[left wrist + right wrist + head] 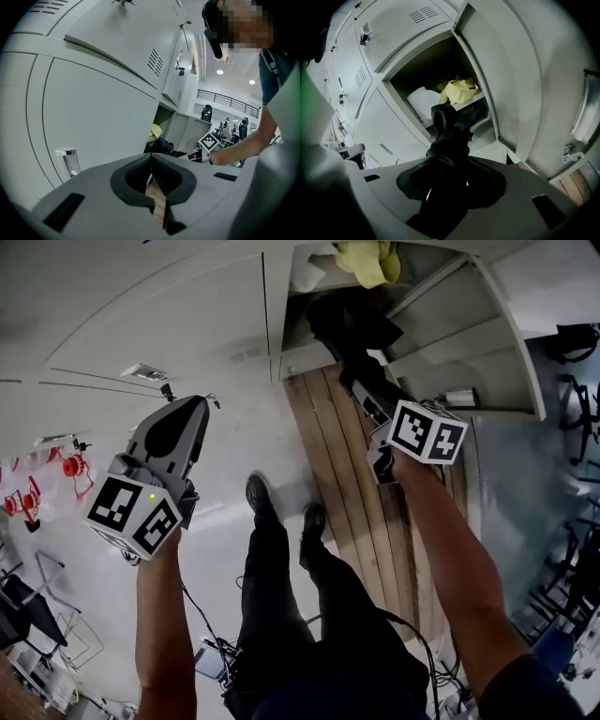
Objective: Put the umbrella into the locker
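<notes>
A black folded umbrella sticks out of my right gripper, which is shut on it. Its free end points at the open locker compartment, just outside the opening. The left gripper view shows the same umbrella in front of that compartment. My left gripper hangs lower left, off the closed locker doors, with its pads meeting and nothing between them.
In the locker, a crumpled yellow cloth and a white thing lie on a shelf. Its door stands open on the right. A wooden plank strip runs below, beside the person's shoes.
</notes>
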The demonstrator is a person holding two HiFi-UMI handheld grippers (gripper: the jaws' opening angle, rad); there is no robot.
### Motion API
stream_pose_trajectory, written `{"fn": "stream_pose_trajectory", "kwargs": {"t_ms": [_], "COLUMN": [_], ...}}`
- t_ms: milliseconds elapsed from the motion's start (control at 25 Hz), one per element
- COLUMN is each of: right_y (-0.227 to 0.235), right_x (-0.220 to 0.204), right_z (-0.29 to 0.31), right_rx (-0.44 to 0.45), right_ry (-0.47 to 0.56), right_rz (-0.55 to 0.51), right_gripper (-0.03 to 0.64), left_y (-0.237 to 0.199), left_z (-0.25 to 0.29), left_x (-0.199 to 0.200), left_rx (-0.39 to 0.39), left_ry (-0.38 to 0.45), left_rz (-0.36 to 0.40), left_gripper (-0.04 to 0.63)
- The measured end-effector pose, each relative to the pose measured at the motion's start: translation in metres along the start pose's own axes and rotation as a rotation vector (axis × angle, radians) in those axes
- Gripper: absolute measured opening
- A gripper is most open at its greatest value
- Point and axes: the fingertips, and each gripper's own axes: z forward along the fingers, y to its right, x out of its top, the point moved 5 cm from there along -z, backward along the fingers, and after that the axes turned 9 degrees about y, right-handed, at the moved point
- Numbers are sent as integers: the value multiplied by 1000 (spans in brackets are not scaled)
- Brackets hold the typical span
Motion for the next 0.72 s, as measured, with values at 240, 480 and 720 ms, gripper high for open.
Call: {"fn": "stream_pose_trajectory", "kwargs": {"t_ms": [240, 480, 720], "right_y": [14, 30, 44], "right_x": [-15, -29, -42], "right_z": [40, 79, 120], "right_rx": [-8, -42, -58], "right_ry": [-1, 1, -4], "right_rz": [-7, -35, -85], "right_gripper": [198, 198, 198], "left_y": [-16, -34, -42], "left_z": [5, 14, 25], "left_x": [-18, -34, -46], "left_rx": [10, 21, 17], "left_ry": [-1, 5, 8], "left_rz": [-11, -16, -25], "left_gripper": [18, 18, 18]}}
